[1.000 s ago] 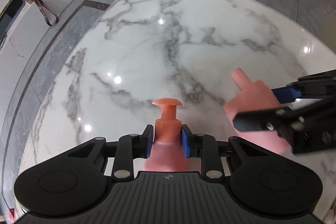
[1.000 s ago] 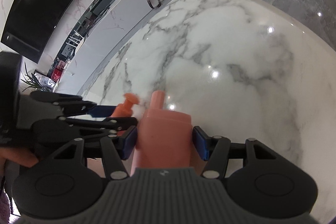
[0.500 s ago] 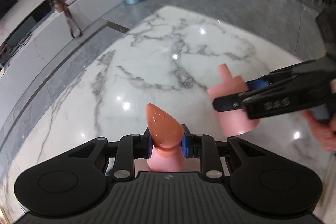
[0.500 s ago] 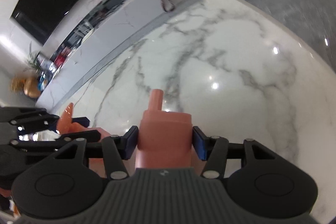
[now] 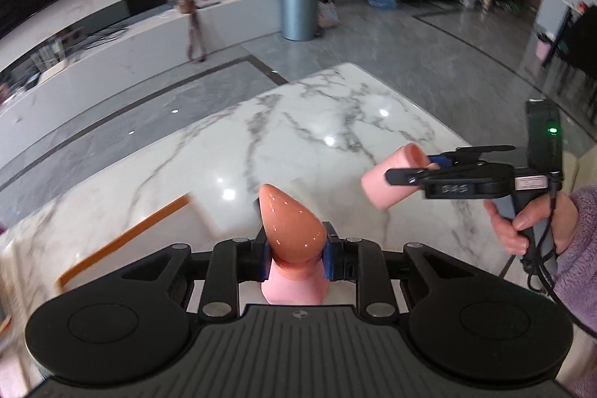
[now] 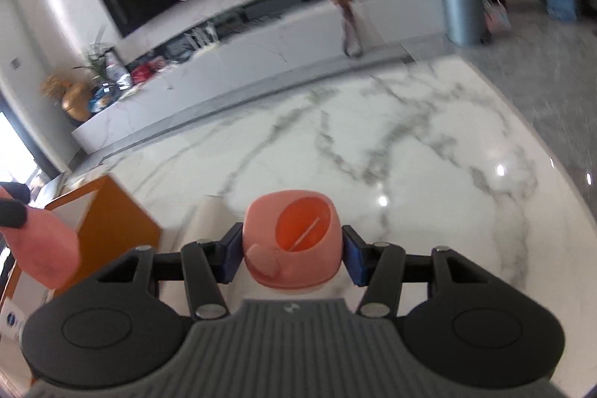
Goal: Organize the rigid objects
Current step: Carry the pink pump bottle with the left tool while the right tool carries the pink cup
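Left gripper (image 5: 294,256) clamps the pump bottle (image 5: 293,248), right gripper (image 6: 291,258) the pink bottle (image 6: 293,245), both in transit above the worktop (image 5: 298,137); next comes placement.

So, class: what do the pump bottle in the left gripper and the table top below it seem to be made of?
Pump bottle: probably plastic; its orange pump head is glossy, with sharp highlights, and the pink body looks matte. Table top: polished marble or a marble-look slab, white with grey veins and mirror-like light spots; the pictures cannot tell which.
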